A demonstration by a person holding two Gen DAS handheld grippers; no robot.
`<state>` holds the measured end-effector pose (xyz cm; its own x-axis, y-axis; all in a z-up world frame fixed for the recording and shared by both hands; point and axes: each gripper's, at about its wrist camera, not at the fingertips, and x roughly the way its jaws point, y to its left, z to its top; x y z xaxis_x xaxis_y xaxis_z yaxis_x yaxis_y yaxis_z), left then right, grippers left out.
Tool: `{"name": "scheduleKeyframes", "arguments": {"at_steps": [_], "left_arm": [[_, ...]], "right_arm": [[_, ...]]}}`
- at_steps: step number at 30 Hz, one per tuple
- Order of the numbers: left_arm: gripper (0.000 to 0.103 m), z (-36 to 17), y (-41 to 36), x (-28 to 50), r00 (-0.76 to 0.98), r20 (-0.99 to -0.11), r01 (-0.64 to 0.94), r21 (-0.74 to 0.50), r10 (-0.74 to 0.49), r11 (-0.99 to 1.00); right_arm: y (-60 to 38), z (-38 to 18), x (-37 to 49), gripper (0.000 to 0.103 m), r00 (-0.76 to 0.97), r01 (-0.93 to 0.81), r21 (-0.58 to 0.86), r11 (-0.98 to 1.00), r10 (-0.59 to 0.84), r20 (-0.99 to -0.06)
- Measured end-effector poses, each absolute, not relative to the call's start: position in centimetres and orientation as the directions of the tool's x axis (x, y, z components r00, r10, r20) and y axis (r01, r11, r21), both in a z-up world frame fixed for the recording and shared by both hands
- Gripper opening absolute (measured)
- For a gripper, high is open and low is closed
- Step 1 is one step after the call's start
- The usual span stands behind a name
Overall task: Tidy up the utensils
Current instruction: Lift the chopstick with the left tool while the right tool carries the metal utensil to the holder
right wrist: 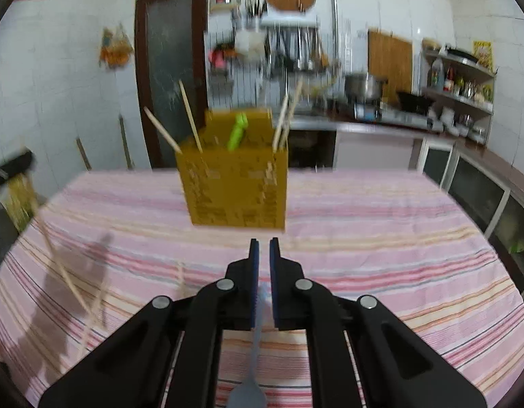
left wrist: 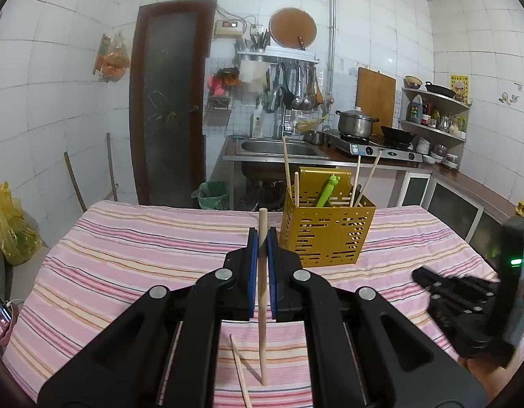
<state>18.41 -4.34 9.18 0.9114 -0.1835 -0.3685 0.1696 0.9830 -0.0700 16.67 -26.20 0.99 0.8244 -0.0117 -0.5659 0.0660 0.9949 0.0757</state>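
Observation:
My left gripper is shut on a wooden chopstick, which stands nearly upright between the blue pads, lower end close to the striped tablecloth. A second chopstick lies on the cloth beneath. The yellow perforated utensil holder stands just ahead to the right, holding several chopsticks and a green utensil. My right gripper is shut on the handle of a grey-blue spoon, bowl hanging down, in front of the holder. This view is blurred.
The right gripper appears blurred low on the right in the left wrist view. Behind the table are a sink, a stove with a pot, shelves and a dark door. A yellow bag sits on the left.

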Motion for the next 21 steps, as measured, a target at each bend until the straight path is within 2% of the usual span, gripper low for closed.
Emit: {"name": "scheduleKeyframes", "arguments": {"at_steps": [1, 2, 3, 4, 7, 9, 14, 16, 18, 21], "left_arm": [[0.004, 9.1, -4.3, 18.7, 0.91, -0.371, 0.17, -0.072, -0.184, 0.983], [0.004, 9.1, -4.3, 19.2, 0.906, -0.38, 0.172, -0.075, -0.187, 0.982], [0.004, 9.0, -4.3, 19.5, 0.904, -0.384, 0.172, -0.076, -0.188, 0.982], [0.004, 8.8, -4.2, 19.9, 0.902, -0.389, 0.17, -0.077, -0.187, 0.982], [0.004, 8.4, -4.2, 21.4, 0.89, -0.413, 0.172, -0.086, -0.192, 0.981], [0.004, 8.1, -4.4, 22.2, 0.883, -0.427, 0.174, -0.087, -0.195, 0.981], [0.004, 7.6, -4.7, 23.3, 0.876, -0.439, 0.175, -0.096, -0.2, 0.98], [0.004, 7.4, -4.7, 23.5, 0.875, -0.44, 0.175, -0.096, -0.2, 0.98], [0.004, 7.5, -4.7, 23.5, 0.876, -0.441, 0.173, -0.095, -0.197, 0.98], [0.004, 7.4, -4.9, 23.7, 0.876, -0.443, 0.17, -0.085, -0.19, 0.982]], "right_arm": [[-26.5, 0.2, 17.7, 0.01, 0.793, 0.075, 0.082, 0.994, -0.01, -0.609], [-26.7, -0.7, 18.7, 0.027, 0.751, 0.084, 0.092, 0.992, -0.002, -0.661], [-26.6, -1.2, 19.0, 0.054, 0.736, 0.087, 0.098, 0.991, 0.003, -0.676], [-26.8, -1.9, 19.6, 0.059, 0.724, 0.087, 0.106, 0.991, 0.01, -0.689], [-26.6, -3.4, 20.9, 0.055, 0.682, 0.087, 0.071, 0.994, -0.008, -0.731], [-26.3, -4.2, 21.4, 0.042, 0.655, 0.077, 0.063, 0.995, -0.003, -0.755], [-25.2, -5.8, 23.1, 0.029, 0.584, 0.052, 0.011, 0.999, -0.021, -0.812], [-25.0, -6.1, 23.5, 0.025, 0.569, 0.05, 0.009, 0.999, -0.022, -0.822], [-25.1, -6.2, 23.7, 0.013, 0.566, 0.058, 0.012, 0.998, -0.023, -0.824], [-25.2, -6.0, 23.6, 0.009, 0.572, 0.055, 0.034, 0.998, -0.003, -0.821]]}}
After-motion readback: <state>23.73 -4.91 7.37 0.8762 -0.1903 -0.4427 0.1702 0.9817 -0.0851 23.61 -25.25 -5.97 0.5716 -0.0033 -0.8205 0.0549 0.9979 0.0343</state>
